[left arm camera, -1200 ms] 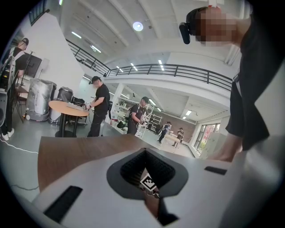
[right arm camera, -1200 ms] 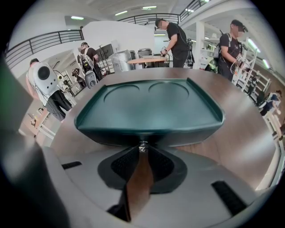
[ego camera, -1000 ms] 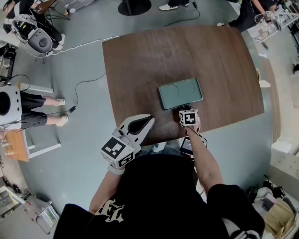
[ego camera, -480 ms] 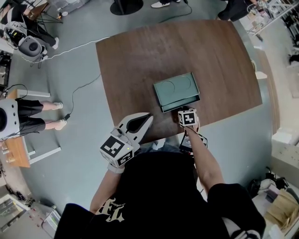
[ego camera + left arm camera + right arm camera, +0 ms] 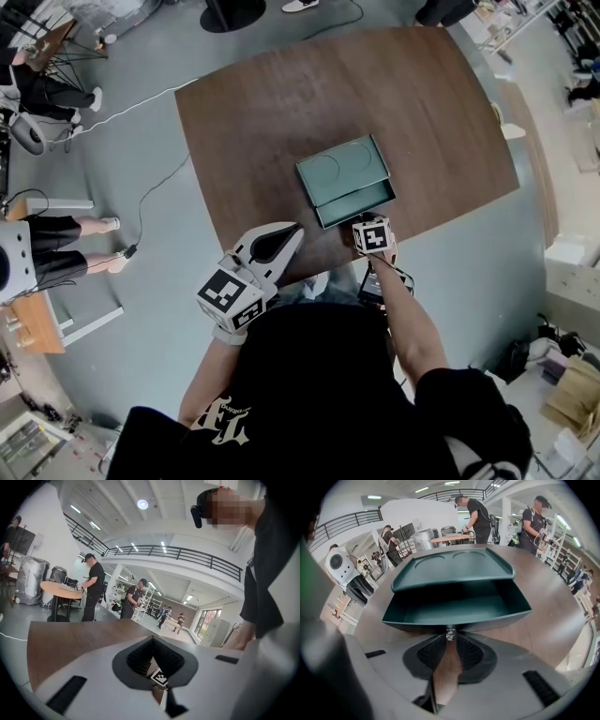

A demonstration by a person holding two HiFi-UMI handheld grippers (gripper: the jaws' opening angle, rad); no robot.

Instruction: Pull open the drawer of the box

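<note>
Teal box on the surface, its drawer partly out. The right gripper pinches the drawer knob in its jaws; best pull straight, level, away from the box. Left gripper, jaws together, empty, beside the box.

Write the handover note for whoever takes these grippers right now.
The right gripper is shut on the knob of the drawer.
The left gripper is shut, empty and idle over the near edge of the table, apart from the box.
Done: knob gripped, drawer partly out toward you; it looks empty.
Left: probably pull a bit further, then release the knob.
</note>
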